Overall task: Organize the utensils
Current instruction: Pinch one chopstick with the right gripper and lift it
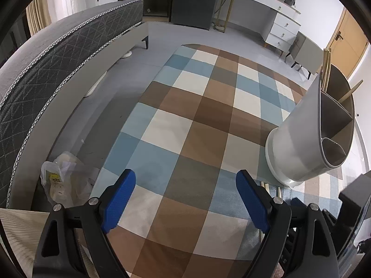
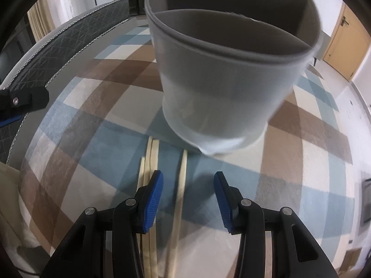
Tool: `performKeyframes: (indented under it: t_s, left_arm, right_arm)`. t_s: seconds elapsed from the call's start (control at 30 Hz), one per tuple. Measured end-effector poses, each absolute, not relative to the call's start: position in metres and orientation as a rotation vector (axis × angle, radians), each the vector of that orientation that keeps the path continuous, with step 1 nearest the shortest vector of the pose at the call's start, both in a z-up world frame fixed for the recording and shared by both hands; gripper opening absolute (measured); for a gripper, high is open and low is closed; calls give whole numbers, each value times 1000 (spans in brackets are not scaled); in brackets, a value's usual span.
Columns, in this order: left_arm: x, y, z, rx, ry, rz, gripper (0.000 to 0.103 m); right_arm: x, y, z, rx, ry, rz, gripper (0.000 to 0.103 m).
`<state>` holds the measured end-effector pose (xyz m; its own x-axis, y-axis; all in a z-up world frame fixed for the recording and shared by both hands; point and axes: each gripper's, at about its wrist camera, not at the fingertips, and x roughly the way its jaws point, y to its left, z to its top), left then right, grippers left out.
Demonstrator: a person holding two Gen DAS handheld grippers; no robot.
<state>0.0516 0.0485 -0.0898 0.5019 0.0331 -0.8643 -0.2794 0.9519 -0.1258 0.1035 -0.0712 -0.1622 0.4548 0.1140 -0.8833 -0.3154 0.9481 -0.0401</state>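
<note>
Blue-padded right gripper [image 2: 187, 199], nearest the lens, straddles a single pale chopstick [image 2: 179, 199] lying on the checked rug [image 2: 301, 139]; its pads stand apart from the stick on either side, so the gripper is released, not grasping. Just left of this stick, outside the left pad, a bundle of further chopsticks [image 2: 150, 162] lies roughly parallel, their far ends reaching toward the foot of the utensil holder [image 2: 220, 81]. That holder, a grey cylinder on a white base, stands upright on the rug directly beyond the sticks; inner walls divide it into compartments. In the left wrist view the same holder appears at the right, with wooden stick ends rising from its far compartments. Left gripper [image 1: 185, 199] hovers over bare rug with its blue pads spread wide and nothing between them. A crumpled plastic bag [image 1: 62, 180] lies on the grey floor beside the rug's left edge, near the bed [image 1: 58, 58]. Farther off stand a dark cabinet [image 1: 194, 2], a white dresser [image 1: 278, 18] and a wooden door [image 1: 345, 37]
</note>
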Motion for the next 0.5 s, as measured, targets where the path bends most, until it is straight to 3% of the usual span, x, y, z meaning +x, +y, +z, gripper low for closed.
performKeyframes:
  t_s: [0.27, 0.43, 0.5]
  left_arm:
    - [53, 54, -96, -265, 1056, 220, 85]
    - [55, 54, -102, -252, 1076, 234, 85]
    - [55, 55, -103, -256, 1086, 236, 85]
  right_arm:
    - [119, -65, -160, -192, 1050, 285, 24]
    - [122, -66, -160, -169, 1058, 291, 6]
    - [122, -67, -161, -165, 1063, 300, 4]
